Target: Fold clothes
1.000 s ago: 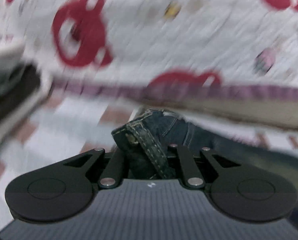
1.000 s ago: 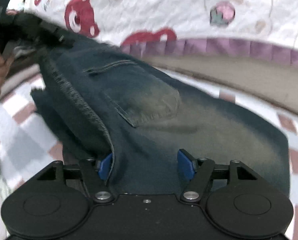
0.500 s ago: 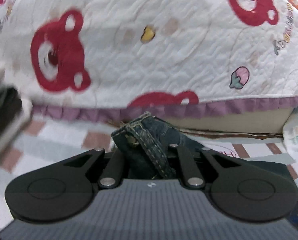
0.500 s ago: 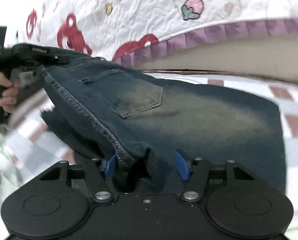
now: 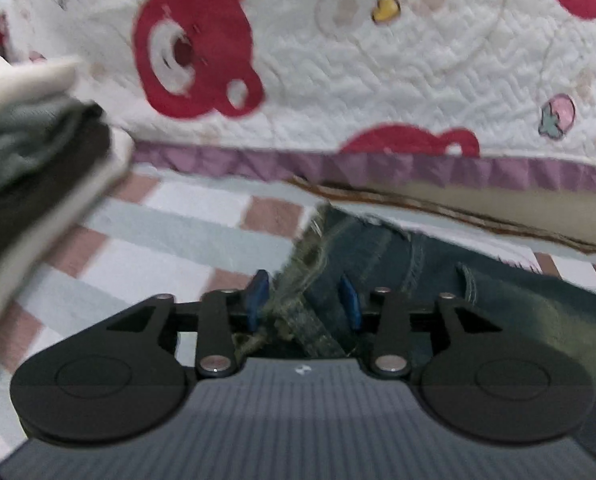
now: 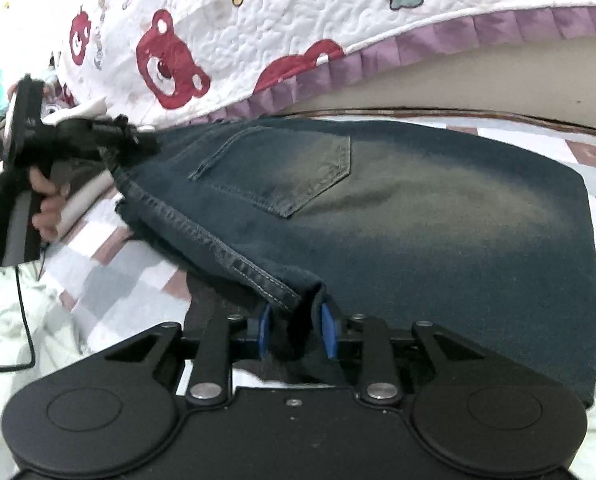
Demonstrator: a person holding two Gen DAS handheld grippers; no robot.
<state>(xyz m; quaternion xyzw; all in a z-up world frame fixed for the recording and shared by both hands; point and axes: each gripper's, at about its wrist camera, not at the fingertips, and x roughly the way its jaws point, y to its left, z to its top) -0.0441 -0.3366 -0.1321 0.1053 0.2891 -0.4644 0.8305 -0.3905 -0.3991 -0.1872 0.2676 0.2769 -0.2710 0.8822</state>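
Dark blue jeans (image 6: 418,220) lie folded on a checked mat (image 6: 129,280), back pocket (image 6: 318,172) up. My right gripper (image 6: 295,332) is shut on the near waistband corner, which bunches between its blue pads. My left gripper (image 5: 302,296) is open. The far waistband end of the jeans (image 5: 398,264) still sits between its fingers, with a gap beside the left pad (image 5: 257,292). In the right wrist view the left gripper (image 6: 137,142) sits at the far waistband corner, held by a hand (image 6: 45,200).
A white quilt with red bears and a purple frill (image 5: 378,60) hangs over the bed edge behind the mat. A stack of folded clothes (image 5: 29,168) sits at the left. Pale cloth (image 6: 25,312) and a black cable (image 6: 23,312) lie at the near left.
My left gripper has opened and the waistband has dropped toward the mat. My right gripper's pads have closed in on the near corner. The jeans now lie flatter.
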